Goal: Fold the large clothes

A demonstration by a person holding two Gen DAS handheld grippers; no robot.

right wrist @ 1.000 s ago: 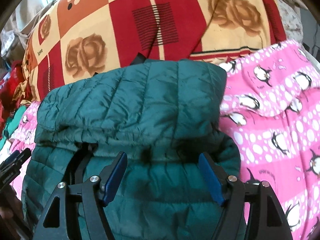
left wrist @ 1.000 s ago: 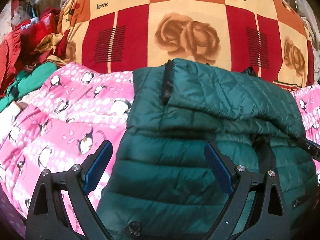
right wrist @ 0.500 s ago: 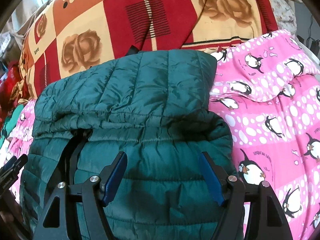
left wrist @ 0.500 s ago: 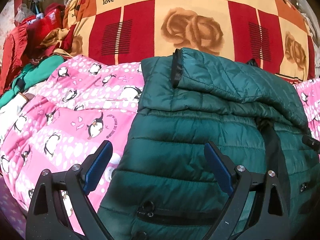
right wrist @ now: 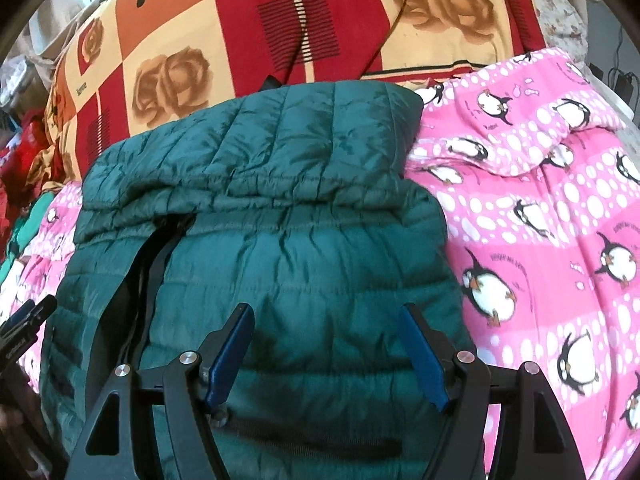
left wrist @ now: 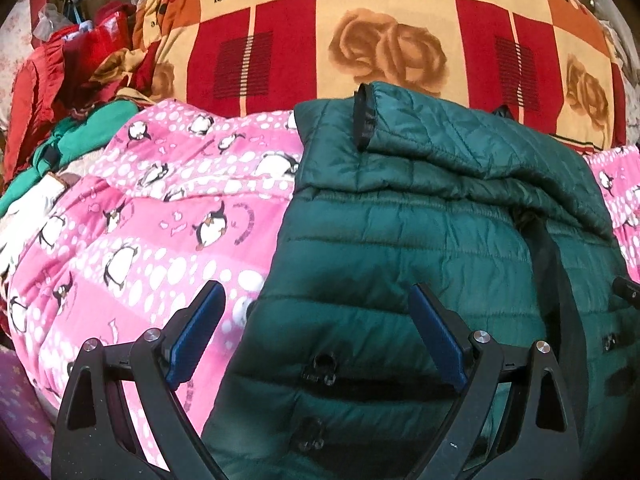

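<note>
Above a pink penguin blanket [left wrist: 168, 216], both grippers, left [left wrist: 316, 336] and right [right wrist: 326, 354], hover wide apart, empty, with the half-folded green jacket [right wrist: 280, 248] at 12 o'clock, apparently ready for its next fold.

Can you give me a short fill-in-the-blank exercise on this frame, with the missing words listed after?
1. The quilted jacket lying on the bed is dark ____ in colour.
2. The pink blanket under the jacket is printed with ____.
3. The word printed on the red and orange rose blanket behind the jacket is ____.
4. The left claw and the right claw both have their jaws ____, holding nothing.

Missing words: green; penguins; love; open
</note>
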